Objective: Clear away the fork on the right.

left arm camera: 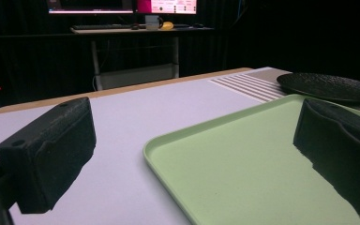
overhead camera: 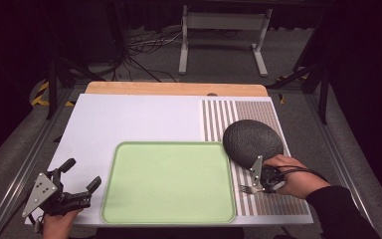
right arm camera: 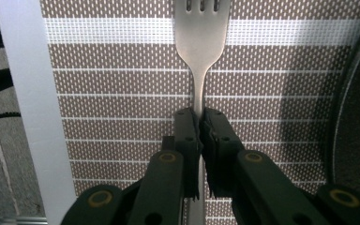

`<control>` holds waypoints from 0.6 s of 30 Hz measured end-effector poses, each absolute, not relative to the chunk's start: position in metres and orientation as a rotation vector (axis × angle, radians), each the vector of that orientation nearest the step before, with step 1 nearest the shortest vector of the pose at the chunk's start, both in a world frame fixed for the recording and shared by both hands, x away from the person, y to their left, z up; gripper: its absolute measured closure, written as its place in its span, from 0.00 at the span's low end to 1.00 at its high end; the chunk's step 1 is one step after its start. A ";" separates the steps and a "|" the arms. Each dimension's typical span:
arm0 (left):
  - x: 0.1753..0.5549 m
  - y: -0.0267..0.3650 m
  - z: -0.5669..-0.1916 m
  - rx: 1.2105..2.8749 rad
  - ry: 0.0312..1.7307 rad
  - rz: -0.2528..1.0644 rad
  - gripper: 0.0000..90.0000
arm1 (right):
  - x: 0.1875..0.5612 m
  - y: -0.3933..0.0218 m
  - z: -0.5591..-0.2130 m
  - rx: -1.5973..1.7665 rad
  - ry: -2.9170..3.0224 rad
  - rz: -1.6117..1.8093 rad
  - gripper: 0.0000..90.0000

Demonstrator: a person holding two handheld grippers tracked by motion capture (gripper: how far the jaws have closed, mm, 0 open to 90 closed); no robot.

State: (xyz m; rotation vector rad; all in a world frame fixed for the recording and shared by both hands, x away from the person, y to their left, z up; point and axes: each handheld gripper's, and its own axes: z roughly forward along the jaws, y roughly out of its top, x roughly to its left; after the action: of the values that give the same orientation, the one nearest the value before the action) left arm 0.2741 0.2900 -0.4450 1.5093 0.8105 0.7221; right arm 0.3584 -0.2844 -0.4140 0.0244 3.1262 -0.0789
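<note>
So we're working at the surface (overhead camera: 129,119) with the green tray (overhead camera: 169,181) sitting front and centre, and we're placing everything off that tray. Just beside its far right corner, the dark round plate (overhead camera: 252,141) is resting on the striped placemat (overhead camera: 219,119). Off the tray's left edge, our left tool (overhead camera: 82,180) is hovering with its jaws standing wide apart and nothing between them; in the left gripper view the tray's corner is sitting right in that gap.

Right of the tray, near its front corner, our right tool (right arm camera: 199,129) is pinching the fork (right arm camera: 200,33) by the thin neck of the handle, jaws nearly together on it, tines pointing away from the hand. The fork looks to be lying on or just over the placemat, close to the plate's near rim.

What we're worrying about: that's a narrow, slick bit of metal in a small pinch, so the fork could pivot or droop once it's lifted, or slide out. Swinging it over, the tines could also clip the plate's rim or catch the tray's raised lip.
</note>
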 end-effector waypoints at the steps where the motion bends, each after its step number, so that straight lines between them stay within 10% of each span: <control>1: 0.274 0.290 -0.445 1.508 0.811 0.722 0.00 | 0.358 -0.284 -0.414 0.023 3.128 -0.075 0.94; 18: 0.275 0.290 -0.445 1.507 0.811 0.721 0.00 | 0.357 -0.285 -0.410 0.020 3.122 -0.066 0.95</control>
State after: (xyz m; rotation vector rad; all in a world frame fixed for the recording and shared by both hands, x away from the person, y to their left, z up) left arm 0.2747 0.2900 -0.4453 1.5074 0.8114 0.7209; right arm 0.3566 -0.2846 -0.4100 0.0198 3.1216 -0.0658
